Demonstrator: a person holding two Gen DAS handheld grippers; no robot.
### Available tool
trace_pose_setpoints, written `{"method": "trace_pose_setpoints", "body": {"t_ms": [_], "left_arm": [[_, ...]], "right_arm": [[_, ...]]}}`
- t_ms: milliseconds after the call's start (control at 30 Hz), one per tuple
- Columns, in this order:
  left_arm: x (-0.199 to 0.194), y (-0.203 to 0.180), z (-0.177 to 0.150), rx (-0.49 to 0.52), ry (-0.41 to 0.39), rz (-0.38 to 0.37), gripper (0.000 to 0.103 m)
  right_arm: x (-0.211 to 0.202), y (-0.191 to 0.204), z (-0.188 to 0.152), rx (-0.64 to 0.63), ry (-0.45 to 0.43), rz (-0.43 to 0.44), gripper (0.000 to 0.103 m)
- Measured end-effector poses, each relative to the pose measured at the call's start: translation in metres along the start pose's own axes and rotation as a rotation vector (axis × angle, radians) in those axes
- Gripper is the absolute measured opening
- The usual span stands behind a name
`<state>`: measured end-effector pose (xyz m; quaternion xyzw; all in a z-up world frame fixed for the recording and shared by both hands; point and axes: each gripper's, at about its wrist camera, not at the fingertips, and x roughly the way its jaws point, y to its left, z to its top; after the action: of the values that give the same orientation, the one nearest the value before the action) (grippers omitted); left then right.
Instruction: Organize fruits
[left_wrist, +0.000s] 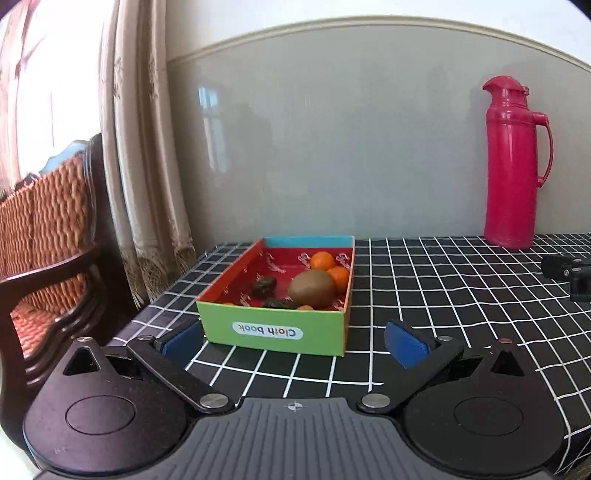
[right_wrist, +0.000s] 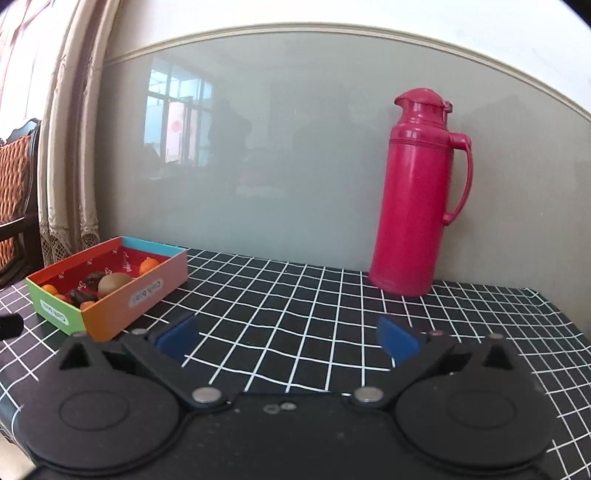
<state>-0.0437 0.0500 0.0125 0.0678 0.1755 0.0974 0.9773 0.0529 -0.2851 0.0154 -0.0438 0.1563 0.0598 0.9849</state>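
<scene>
Nearest the left camera, the left gripper (left_wrist: 293, 341) hangs low over the checked tablecloth (left_wrist: 424, 295) with its blue pads spread wide and nothing between them. Just ahead of it, almost touching the left pad, stands the box (left_wrist: 273, 330), its green end wall facing the gripper. Inside lie a kiwi (left_wrist: 312, 288) toward the right wall, two small oranges (left_wrist: 322, 260) just behind it, and two dark dried fruits (left_wrist: 264, 286) on the left and near side; slivers of orange show at the near wall.

The right gripper (right_wrist: 288, 338) is likewise spread and empty, with bare cloth ahead of it. The box sits off to its left, and a red flask (right_wrist: 417, 192) stands well ahead and to the right, against the wall.

No loose fruit shows on the cloth in either view, so the gathering looks finished or nearly so. What remains, I judge, is either sorting within the box or drawing back. If sorting, the left gripper is the better placed: it would need to rise over the near wall and come down around one fruit without nudging the light box.
</scene>
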Motion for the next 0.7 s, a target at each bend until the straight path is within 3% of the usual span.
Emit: {"method": "trace_pose_setpoints", "body": {"t_ms": [167,700], "left_arm": [[-0.002,0.002,-0.001,-0.014,-0.042,0.005,0.103],[0.012,0.002,-0.003,-0.034,-0.024,-0.005,0.103]], "right_arm": [[0.002,0.001,-0.002,-0.020,0.004,-0.020,0.103],[0.012,0.008,-0.005,-0.049,0.034,-0.017,0.103]]}}
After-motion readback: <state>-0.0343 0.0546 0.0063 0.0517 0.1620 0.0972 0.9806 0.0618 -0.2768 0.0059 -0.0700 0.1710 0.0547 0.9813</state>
